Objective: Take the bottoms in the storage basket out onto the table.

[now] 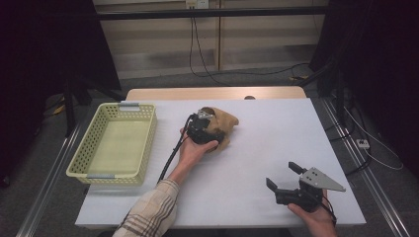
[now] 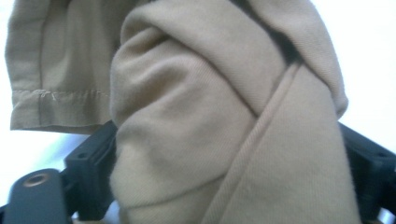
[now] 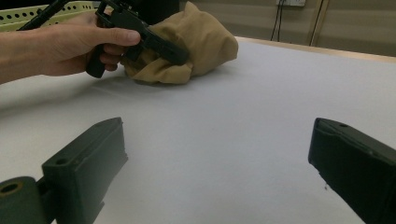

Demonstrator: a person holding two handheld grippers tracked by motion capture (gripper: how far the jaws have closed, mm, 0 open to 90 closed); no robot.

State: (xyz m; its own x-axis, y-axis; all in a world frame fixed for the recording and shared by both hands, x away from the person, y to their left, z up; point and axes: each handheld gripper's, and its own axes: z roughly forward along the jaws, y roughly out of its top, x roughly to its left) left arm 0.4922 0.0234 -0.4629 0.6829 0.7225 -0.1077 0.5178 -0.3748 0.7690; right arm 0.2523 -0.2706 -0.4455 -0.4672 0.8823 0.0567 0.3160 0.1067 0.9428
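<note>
Tan cloth, pale yellow basket, white table, plaid sleeve.

Lab: black curtains, framed white table, cables.

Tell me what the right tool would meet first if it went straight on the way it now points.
Probably nothing soon: the right tool points over bare white table. The tan cloth and left tool sit farther off, left of its line, though depth is unclear.
</note>
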